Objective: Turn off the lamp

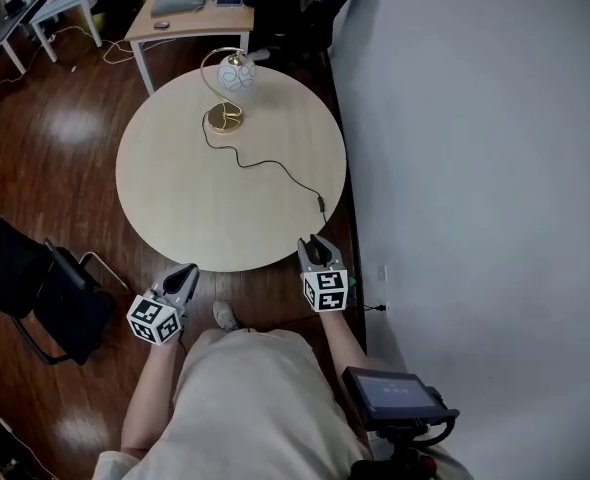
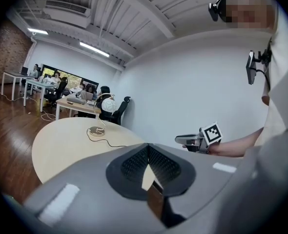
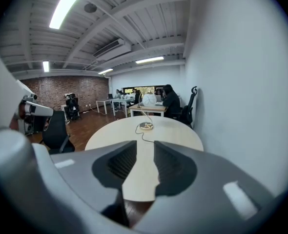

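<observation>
Left gripper, head view: held off the near edge of the round table, over the wood floor, tips toward the table. Right gripper: at the table's near right edge, tips just over the rim. Neither touches anything. Lamp: upright on the far side of the table, brass base, curved stem, white globe shade. Its black cord runs from the base across the top toward the near right edge and ends on the table a little beyond the right gripper's tips. A black chair stands on the floor to the table's near left. A white wall runs close along the table's right side.

Left gripper view: left gripper has its jaws closed, the pads meeting at the tips, with nothing between them. The table lies ahead and to the left, the lamp at its far side. The right gripper shows to the right, level with the table edge.

Right gripper view: right gripper has its jaws parted by a moderate gap and grips nothing; bare tabletop shows through the gap. The lamp stands straight ahead at the far side of the table, well apart from the jaws, its cord trailing toward the camera.
</observation>
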`<state>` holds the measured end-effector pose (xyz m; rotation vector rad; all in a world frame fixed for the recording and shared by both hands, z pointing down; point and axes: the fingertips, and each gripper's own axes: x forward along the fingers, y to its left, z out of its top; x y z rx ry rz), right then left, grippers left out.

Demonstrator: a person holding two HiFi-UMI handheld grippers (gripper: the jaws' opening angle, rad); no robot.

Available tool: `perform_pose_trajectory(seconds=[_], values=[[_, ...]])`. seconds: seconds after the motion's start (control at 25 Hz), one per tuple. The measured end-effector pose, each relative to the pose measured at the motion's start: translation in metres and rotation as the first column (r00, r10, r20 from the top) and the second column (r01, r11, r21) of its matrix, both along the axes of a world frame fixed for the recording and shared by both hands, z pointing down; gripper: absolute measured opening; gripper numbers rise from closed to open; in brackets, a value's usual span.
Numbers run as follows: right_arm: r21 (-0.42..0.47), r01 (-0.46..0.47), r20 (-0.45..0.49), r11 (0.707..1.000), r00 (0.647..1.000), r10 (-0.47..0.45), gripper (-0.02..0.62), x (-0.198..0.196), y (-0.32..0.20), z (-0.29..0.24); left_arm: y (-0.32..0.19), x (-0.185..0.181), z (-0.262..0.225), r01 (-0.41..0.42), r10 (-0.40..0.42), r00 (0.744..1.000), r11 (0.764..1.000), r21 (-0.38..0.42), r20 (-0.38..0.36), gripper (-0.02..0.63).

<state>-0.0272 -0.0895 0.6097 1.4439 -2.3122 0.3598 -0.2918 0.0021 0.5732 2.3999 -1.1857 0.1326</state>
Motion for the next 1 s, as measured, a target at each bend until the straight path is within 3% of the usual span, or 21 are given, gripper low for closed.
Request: perform_pose_trajectory(seconds=[0.24,0.6,1.0], values=[[0.021,-0.018,0.051,1.0,0.999,0.017,0.112,0.055,0.049,-0.018,0.03,0.06,0.013,0.022,-0.021,1.0,0.995,-0.097,0.008,0.001],[0.061,-0.005,0.08,0.998,0.997,0.0,0.112,0.1,0.111,-0.03,0.086,0.111,0.011,0.03,-0.026,0.999,0.994,-0.104,0.032,0.0],[0.121,0.069,-0.075,0.99,0.995,-0.061,0.104,0.109,0.168,-0.043,0.13,0.128,0.015,0.03,-0.028,0.999,0.993,-0.116,0.017,0.0]])
